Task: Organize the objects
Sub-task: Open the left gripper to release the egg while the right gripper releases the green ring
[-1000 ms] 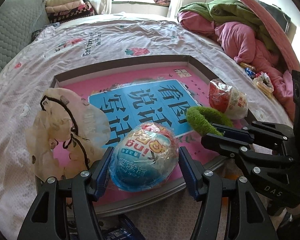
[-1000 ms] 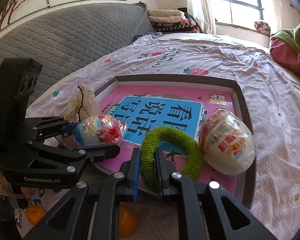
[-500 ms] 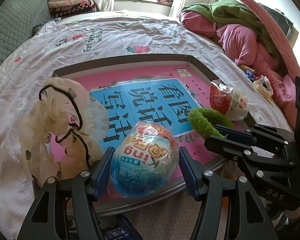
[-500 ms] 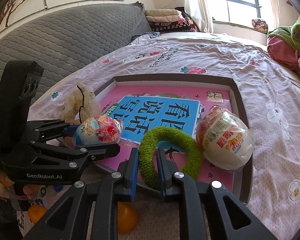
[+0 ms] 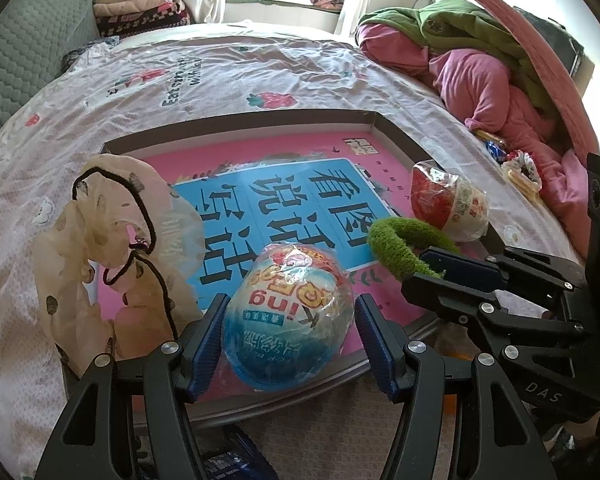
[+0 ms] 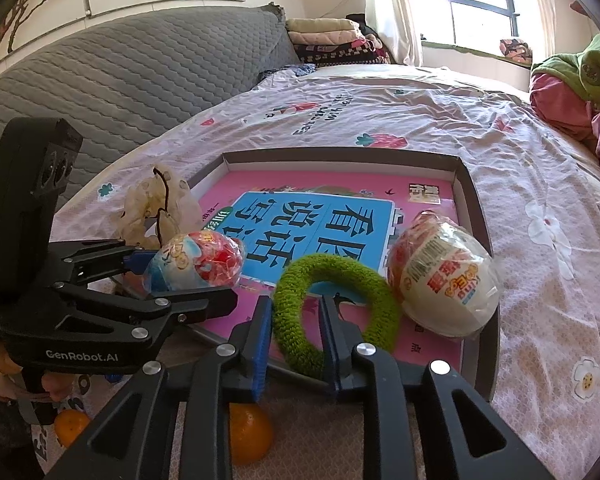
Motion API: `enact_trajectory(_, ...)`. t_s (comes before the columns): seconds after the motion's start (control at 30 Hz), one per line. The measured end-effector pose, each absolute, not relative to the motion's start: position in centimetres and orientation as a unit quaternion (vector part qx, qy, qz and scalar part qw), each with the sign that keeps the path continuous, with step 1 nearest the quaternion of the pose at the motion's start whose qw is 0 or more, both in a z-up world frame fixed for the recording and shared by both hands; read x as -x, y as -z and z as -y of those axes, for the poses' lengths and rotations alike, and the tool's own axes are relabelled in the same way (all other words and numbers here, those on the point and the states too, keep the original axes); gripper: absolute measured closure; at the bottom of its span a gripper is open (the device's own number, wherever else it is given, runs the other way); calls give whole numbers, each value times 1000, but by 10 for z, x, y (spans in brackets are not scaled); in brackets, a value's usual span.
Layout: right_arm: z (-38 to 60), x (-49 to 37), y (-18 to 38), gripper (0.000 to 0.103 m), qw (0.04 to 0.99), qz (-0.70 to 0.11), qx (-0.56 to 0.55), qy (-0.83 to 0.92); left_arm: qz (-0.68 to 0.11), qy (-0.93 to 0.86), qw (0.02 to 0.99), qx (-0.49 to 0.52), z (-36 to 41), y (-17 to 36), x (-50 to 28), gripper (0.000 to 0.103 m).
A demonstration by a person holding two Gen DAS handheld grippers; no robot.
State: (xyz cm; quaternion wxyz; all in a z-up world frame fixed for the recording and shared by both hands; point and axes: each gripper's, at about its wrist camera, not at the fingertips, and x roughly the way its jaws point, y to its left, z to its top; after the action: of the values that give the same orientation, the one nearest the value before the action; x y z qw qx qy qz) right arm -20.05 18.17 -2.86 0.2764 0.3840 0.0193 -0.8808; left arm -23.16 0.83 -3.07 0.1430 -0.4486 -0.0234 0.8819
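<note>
My left gripper (image 5: 288, 332) is shut on a blue and red wrapped toy egg (image 5: 288, 320) at the near edge of a shallow grey tray (image 5: 236, 126) with a pink and blue picture inside. The egg also shows in the right wrist view (image 6: 198, 262). My right gripper (image 6: 296, 332) has its fingers either side of the near rim of a fuzzy green hair ring (image 6: 332, 304), slightly apart. The ring lies in the tray, next to a white and red wrapped egg (image 6: 444, 276). A beige scrunchie with black cord (image 5: 116, 256) lies on the tray's left edge.
The tray sits on a bed with a pink printed sheet (image 5: 220, 72). Pink and green bedding (image 5: 480, 64) is piled at the right. A grey headboard (image 6: 140, 68) stands at the left. Two oranges (image 6: 248, 436) lie on the floor below the grippers.
The right gripper's fingers have opened a little around the green ring. The left gripper still holds the egg, with the scrunchie now nearer to it.
</note>
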Motion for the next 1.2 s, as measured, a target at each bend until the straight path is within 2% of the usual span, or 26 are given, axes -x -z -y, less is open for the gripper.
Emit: enact_trajectory(1.2,-195,186,17,77,284,-27,-379,880,29,-891,154,427,-8,10,225,38)
